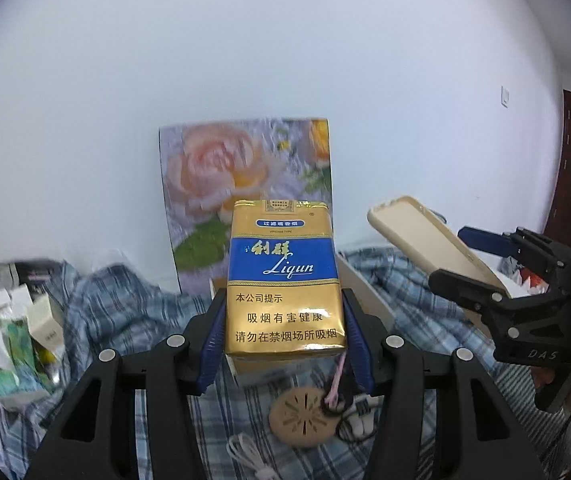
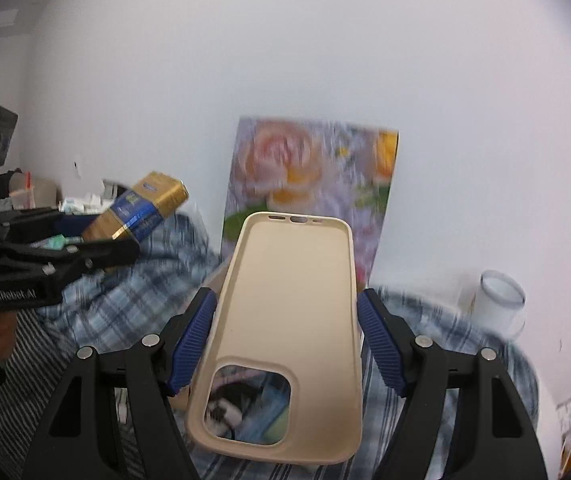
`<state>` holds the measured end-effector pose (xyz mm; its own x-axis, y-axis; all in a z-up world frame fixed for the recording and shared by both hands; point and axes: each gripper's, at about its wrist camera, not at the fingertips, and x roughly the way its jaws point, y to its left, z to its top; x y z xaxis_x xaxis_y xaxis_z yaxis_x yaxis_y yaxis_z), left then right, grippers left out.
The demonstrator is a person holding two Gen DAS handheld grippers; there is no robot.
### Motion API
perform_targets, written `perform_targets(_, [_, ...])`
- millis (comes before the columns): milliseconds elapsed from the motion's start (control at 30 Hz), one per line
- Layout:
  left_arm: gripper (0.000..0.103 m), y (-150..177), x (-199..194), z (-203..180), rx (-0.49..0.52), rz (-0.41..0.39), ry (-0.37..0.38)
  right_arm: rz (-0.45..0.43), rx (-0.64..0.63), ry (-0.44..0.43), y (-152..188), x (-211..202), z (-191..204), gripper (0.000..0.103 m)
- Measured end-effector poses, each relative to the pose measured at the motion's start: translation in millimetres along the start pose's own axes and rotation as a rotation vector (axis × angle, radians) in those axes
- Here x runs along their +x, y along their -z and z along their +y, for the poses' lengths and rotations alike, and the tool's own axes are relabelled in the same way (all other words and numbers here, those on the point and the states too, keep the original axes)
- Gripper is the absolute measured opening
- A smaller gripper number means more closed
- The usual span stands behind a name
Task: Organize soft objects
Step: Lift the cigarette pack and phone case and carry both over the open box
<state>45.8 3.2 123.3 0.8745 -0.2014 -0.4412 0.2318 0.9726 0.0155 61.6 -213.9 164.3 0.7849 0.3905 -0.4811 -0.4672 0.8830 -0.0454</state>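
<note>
A gold and blue soft cigarette pack (image 1: pixel 281 264) stands upright in the air between the blue pads of my left gripper (image 1: pixel 284 298), which is shut on its lower sides. My right gripper (image 2: pixel 285 296) is shut on a beige soft phone case (image 2: pixel 285 312), inner side up and camera cutout nearest the camera. In the left wrist view the phone case (image 1: pixel 417 236) and the right gripper (image 1: pixel 451 258) are at the right. The right wrist view shows the pack (image 2: pixel 141 208) tilted in the left gripper (image 2: pixel 113 228) at the left.
A blue plaid cloth (image 1: pixel 125 304) covers the surface below. A floral panel (image 1: pixel 245 176) leans on the white wall, with an open cardboard box (image 1: pixel 365 292) before it. A round beige disc (image 1: pixel 305 416), a white cable (image 1: pixel 245 456), small boxes (image 1: pixel 13 332) and a glass cup (image 2: pixel 499 300) lie around.
</note>
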Motion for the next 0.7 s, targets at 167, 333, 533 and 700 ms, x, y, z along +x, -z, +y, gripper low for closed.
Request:
perform_targets(167, [0.055,-29.5,-4.9,-0.2,-0.009,-0.051,-0.030,-0.090,-0.029,-0.003,-35.9,-4.8,-5.5,0.072])
perform_targets(333, [0.055,-54.0,-5.3,0.4,-0.017,-0.090,-0.056,-0.163,-0.030,-0.009,-66.5,-3.0,-15.3,0.072])
perform_targets(533, [0.055,-78.6,2.6,4.4,-0.031,-0.120,-0.077,-0.231,-0.011,-0.018,-93.6,6.0,-26.4,0.072])
perform_targets(700, [0.055,-92.4,14.9,8.5,-0.040,-0.137,-0.105,-0.256,0.001,-0.018,-107.9,19.5,-30.9,0.072])
